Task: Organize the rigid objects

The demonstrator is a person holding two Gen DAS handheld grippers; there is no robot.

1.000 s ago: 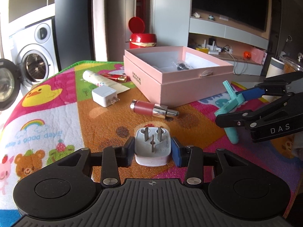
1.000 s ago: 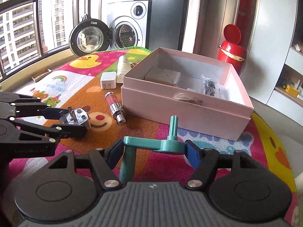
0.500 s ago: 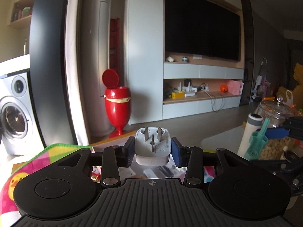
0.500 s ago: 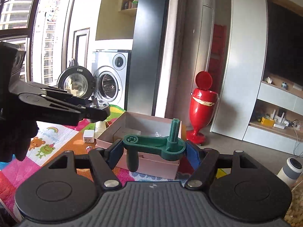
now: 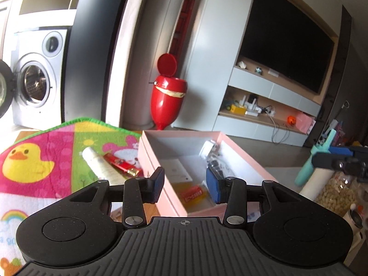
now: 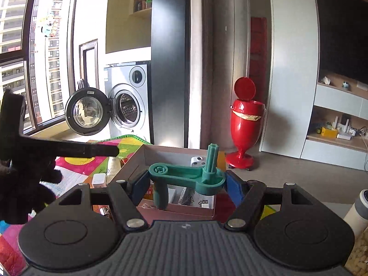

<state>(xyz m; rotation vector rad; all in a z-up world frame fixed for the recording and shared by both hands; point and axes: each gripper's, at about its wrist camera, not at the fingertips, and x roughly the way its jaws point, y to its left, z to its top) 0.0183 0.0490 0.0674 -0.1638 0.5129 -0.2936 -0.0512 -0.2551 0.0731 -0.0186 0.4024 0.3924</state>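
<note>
My left gripper (image 5: pixel 185 185) is open and empty above the near end of the open pink box (image 5: pixel 241 155). The white plug adapter (image 5: pixel 208 148) lies inside the box at its far side, and it also shows in the right wrist view (image 6: pixel 197 161). My right gripper (image 6: pixel 186 185) is shut on a green plastic crank handle (image 6: pixel 184 176) and holds it above the box (image 6: pixel 138 155). The handle also shows in the left wrist view (image 5: pixel 318 155) at the right, held in the air.
The box holds a white card (image 5: pixel 178 172), an orange packet (image 5: pixel 191 193) and a clear bag of small parts (image 5: pixel 216 163). A cream tube (image 5: pixel 101 166) and a red stick (image 5: pixel 119 163) lie on the colourful mat (image 5: pixel 46 151). A white charger (image 6: pixel 99 179) sits left of the box.
My left gripper has opened and the white plug adapter now lies in the pink box. Both grippers have moved over the box; the right still holds the green handle.
</note>
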